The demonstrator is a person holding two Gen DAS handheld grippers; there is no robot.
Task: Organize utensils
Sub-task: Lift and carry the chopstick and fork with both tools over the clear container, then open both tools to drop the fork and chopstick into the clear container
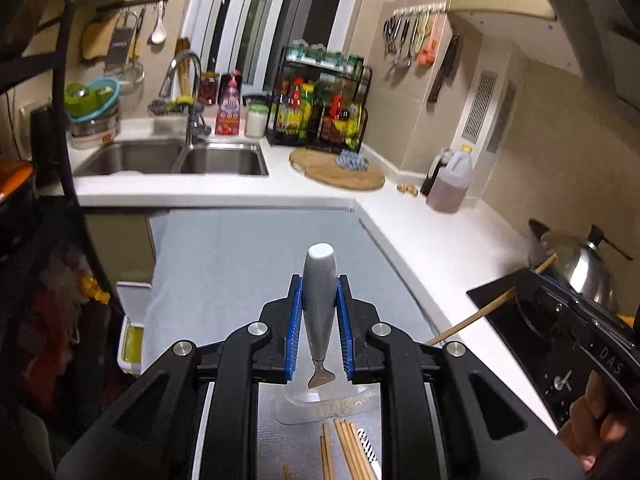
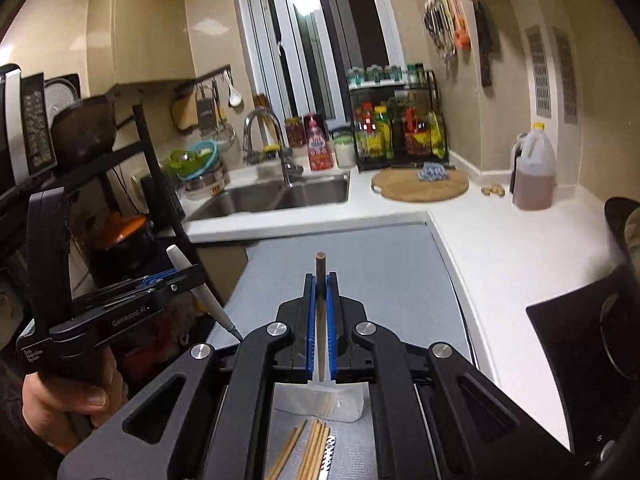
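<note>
My left gripper is shut on the grey handle of a utensil. The handle points away from me and its thin metal neck hangs toward the mat. From the right wrist view, the same left gripper and grey utensil show at the left, held by a hand. My right gripper is shut on one wooden chopstick that stands up between the blue pads. In the left wrist view the right gripper carries that chopstick slanted. Several loose chopsticks lie on the grey mat beneath both grippers.
A clear plastic holder lies on the mat just beyond the chopsticks, beside a striped item. The white counter holds a double sink, round cutting board, oil jug and bottle rack. A pot sits on the stove at right; a black shelf stands at left.
</note>
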